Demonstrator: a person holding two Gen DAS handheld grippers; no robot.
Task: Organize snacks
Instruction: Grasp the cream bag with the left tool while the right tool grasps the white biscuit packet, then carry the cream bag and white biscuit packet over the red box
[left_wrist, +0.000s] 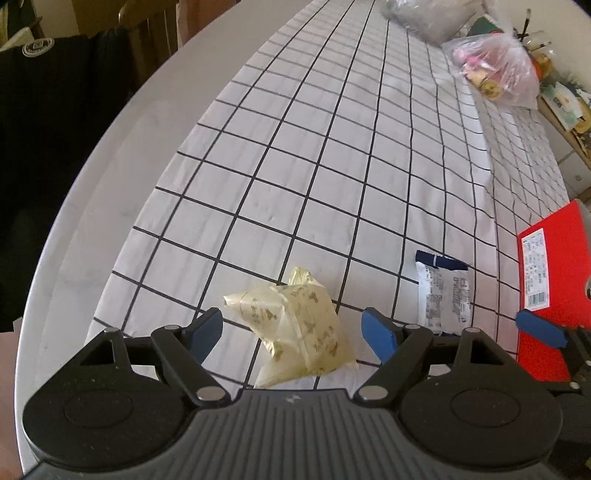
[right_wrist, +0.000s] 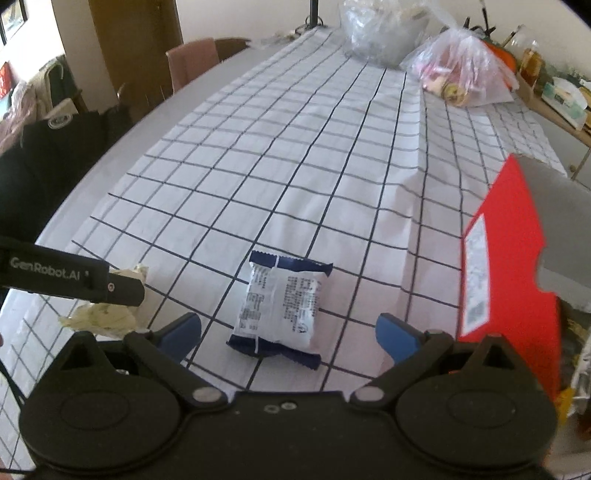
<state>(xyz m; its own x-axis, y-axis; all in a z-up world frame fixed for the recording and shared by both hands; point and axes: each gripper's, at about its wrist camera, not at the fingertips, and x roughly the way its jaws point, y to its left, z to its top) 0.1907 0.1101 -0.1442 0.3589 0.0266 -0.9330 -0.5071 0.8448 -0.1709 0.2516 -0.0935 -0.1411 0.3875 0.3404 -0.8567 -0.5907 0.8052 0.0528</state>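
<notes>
A pale yellow snack packet (left_wrist: 299, 325) with a small brown print lies on the checked tablecloth (left_wrist: 332, 166). My left gripper (left_wrist: 291, 334) hangs open just above it, one blue finger on each side, pads clear of it. A white and dark blue snack packet (right_wrist: 282, 306) lies flat, printed side up. My right gripper (right_wrist: 288, 336) is open over this packet, its fingers wide apart on either side. The same packet (left_wrist: 443, 291) shows to the right in the left wrist view. A red box (right_wrist: 513, 266) stands at the right. The yellow packet (right_wrist: 103, 314) sits under the left gripper's body (right_wrist: 74, 280).
At the far end of the table lie a clear plastic bag (right_wrist: 384, 33) and a pinkish bag of snacks (right_wrist: 461, 70). Chairs with dark clothing (right_wrist: 55, 155) stand along the left edge. A shelf with jars and boxes (right_wrist: 554, 85) is at the far right.
</notes>
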